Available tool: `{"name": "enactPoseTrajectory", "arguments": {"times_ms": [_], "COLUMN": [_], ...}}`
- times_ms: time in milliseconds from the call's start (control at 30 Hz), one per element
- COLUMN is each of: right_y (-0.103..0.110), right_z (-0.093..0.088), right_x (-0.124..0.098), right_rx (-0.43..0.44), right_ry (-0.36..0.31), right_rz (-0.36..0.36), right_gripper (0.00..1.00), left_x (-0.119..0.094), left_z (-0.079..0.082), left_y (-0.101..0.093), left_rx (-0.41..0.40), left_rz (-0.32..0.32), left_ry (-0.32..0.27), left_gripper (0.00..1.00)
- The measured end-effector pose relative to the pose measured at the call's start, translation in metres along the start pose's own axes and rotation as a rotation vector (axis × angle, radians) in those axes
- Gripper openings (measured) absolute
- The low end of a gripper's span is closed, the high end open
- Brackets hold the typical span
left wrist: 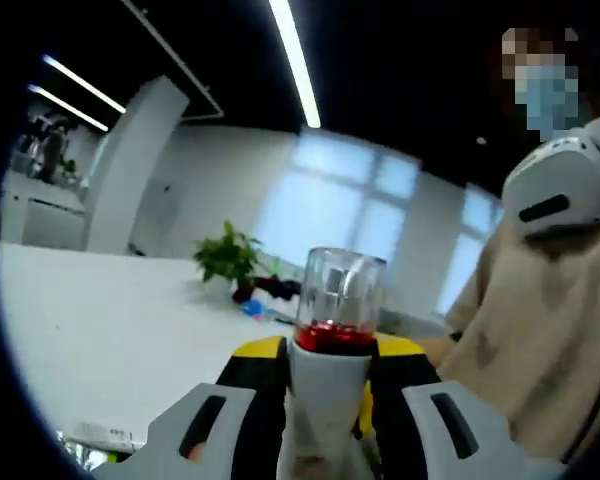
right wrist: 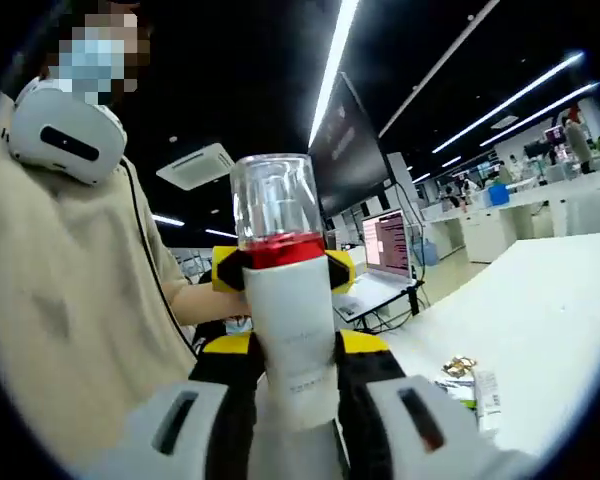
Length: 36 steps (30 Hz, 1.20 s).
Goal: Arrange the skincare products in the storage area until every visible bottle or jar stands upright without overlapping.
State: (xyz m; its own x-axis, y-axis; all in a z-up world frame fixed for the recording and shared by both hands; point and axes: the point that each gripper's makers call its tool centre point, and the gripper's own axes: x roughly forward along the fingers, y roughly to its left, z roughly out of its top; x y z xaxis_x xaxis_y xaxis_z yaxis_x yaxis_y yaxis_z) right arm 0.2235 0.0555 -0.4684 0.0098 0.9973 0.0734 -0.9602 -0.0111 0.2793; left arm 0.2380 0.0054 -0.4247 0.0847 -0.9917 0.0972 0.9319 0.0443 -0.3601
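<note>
A white skincare bottle (left wrist: 330, 385) with a red band and a clear cap stands upright between the yellow-and-black jaws of my left gripper (left wrist: 330, 350), which is shut on its body, held up in the air above the table. In the right gripper view the same kind of bottle (right wrist: 292, 340) sits in my right gripper (right wrist: 298, 345), shut on its lower body. Higher up, at the red band, the yellow jaw tips of the left gripper (right wrist: 283, 268) flank it on both sides.
A person in a beige top (left wrist: 540, 330) wearing a white headset (right wrist: 65, 130) stands close by. A white table (left wrist: 100, 330) carries a potted plant (left wrist: 230, 258). In the right gripper view the white table (right wrist: 550, 300) holds small packets (right wrist: 470, 385) and a laptop (right wrist: 388, 245).
</note>
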Motion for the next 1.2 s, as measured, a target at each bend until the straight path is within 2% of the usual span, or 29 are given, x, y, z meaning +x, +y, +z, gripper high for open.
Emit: {"name": "enactPoseTrajectory", "arguments": {"times_ms": [133,233,333,433,467,500,533,600,667,700,767,800,867,900,933,1000,1067,1100,1167,1200], "right_y": [-0.002,-0.011,-0.022,-0.04,-0.042,-0.052,-0.054,-0.066,-0.075,-0.081,-0.088,-0.094,-0.107,-0.109,-0.114,-0.119,-0.121,-0.121,-0.122,-0.122], "right_z": [0.006,0.013,0.016,0.013,0.013,0.01,0.009,0.006,0.005,0.002,0.001,0.001,0.001,0.0,0.0,-0.002,-0.005,-0.006,-0.01,-0.01], "right_x": [0.001,-0.001,-0.002,-0.005,-0.005,-0.009,-0.01,-0.015,-0.019,-0.02,-0.021,-0.023,-0.029,-0.03,-0.033,-0.04,-0.045,-0.045,-0.049,-0.05], "right_rx": [-0.004,0.01,0.006,-0.009,-0.015,-0.034,-0.042,-0.09,-0.117,-0.127,-0.173,-0.213,-0.223,-0.217,-0.195,-0.16,-0.149,-0.153,-0.176,-0.215], "right_ry": [-0.022,-0.067,-0.079,-0.064,-0.061,-0.038,-0.031,0.015,0.042,0.07,0.1,0.115,0.107,0.101,0.077,0.046,0.045,0.048,0.071,0.092], "right_rz": [-0.034,-0.099,-0.191,-0.319,-0.337,-0.407,-0.427,-0.521,-0.603,-0.651,-0.721,-0.772,-0.876,-0.895,-0.935,-0.995,-1.037,-1.032,-1.034,-1.023], "right_gripper": [0.28,0.27,0.27,0.27,0.27,0.27,0.27,0.26,0.26,0.26,0.26,0.26,0.26,0.26,0.27,0.27,0.27,0.27,0.27,0.28], "left_x": [0.0,-0.003,-0.004,-0.004,-0.003,-0.004,-0.004,-0.004,-0.003,-0.001,0.0,0.0,-0.002,-0.003,0.001,0.006,0.011,0.011,0.011,0.011], "left_z": [0.006,0.014,0.019,0.018,0.017,0.016,0.015,0.011,0.007,0.002,-0.001,-0.001,-0.002,-0.002,-0.002,-0.004,-0.006,-0.007,-0.014,-0.014], "left_y": [0.003,0.013,0.024,0.039,0.043,0.049,0.053,0.062,0.072,0.08,0.089,0.092,0.103,0.106,0.108,0.111,0.113,0.114,0.118,0.12], "left_rx": [-0.002,-0.027,0.004,0.067,0.083,0.103,0.125,0.146,0.163,0.178,0.256,0.249,0.205,0.189,0.195,0.224,0.234,0.202,0.088,0.047], "left_rz": [-0.015,0.012,0.068,0.161,0.19,0.23,0.263,0.338,0.428,0.493,0.592,0.627,0.741,0.773,0.783,0.781,0.769,0.761,0.727,0.71], "left_ry": [-0.016,-0.047,-0.065,-0.039,-0.031,-0.017,-0.006,0.02,0.038,0.059,0.093,0.093,0.07,0.052,0.027,0.031,0.041,0.042,0.042,0.022], "left_gripper": [0.27,0.27,0.27,0.28,0.28,0.29,0.29,0.29,0.3,0.3,0.3,0.3,0.28,0.27,0.26,0.25,0.25,0.25,0.25,0.25]}}
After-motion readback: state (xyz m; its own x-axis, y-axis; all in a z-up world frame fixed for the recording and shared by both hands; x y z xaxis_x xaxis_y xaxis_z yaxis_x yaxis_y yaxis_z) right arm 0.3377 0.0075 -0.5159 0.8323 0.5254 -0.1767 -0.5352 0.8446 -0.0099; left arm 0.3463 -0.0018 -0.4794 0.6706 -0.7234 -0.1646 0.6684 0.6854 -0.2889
